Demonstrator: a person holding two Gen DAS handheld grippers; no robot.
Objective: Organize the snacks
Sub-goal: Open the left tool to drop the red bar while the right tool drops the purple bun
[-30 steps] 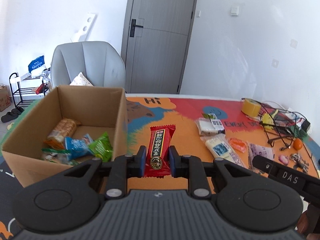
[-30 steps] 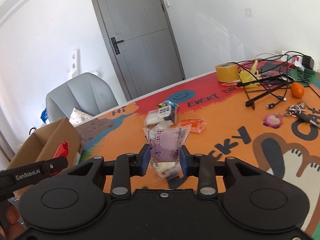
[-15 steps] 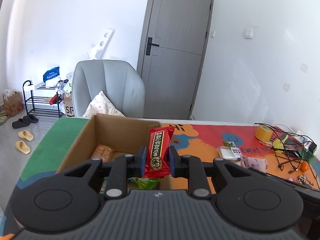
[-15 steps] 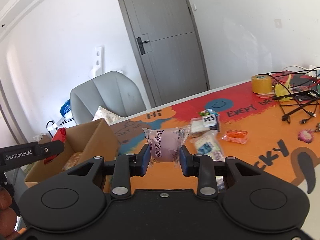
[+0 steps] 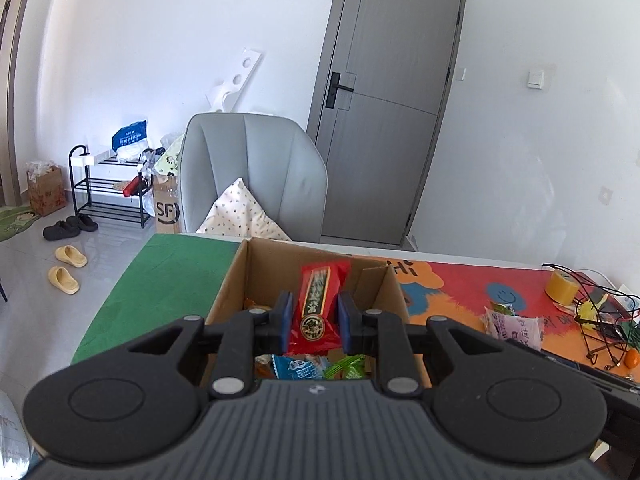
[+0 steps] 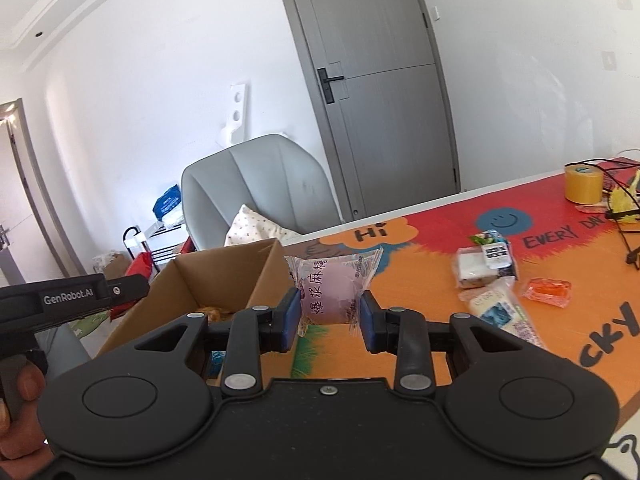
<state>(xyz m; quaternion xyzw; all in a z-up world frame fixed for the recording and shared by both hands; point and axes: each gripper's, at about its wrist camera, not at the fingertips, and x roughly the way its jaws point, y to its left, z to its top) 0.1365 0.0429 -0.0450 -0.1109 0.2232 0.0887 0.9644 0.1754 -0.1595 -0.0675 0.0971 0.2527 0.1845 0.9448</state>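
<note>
My left gripper (image 5: pixel 314 320) is shut on a red snack packet (image 5: pixel 318 304) and holds it above the open cardboard box (image 5: pixel 236 276), which has several snacks inside, among them a blue packet (image 5: pixel 298 366) and a green one (image 5: pixel 346 364). My right gripper (image 6: pixel 330 312) is shut on a clear packet with a purple mochi (image 6: pixel 332 290), held above the mat just right of the box (image 6: pixel 224 272). The left gripper's body (image 6: pixel 68 300) shows at the left of the right wrist view.
Loose snacks lie on the colourful mat: a white-and-dark packet (image 6: pixel 486 262), a pale packet (image 6: pixel 498 310), an orange one (image 6: pixel 546 290). A yellow tape roll (image 6: pixel 582 184) and tangled cables (image 5: pixel 600 320) sit at the right. A grey chair (image 5: pixel 256 176) stands behind the table.
The left gripper has carried the red packet leftward from over the mat to over the box. The right gripper with the mochi packet has moved left, closer to the box.
</note>
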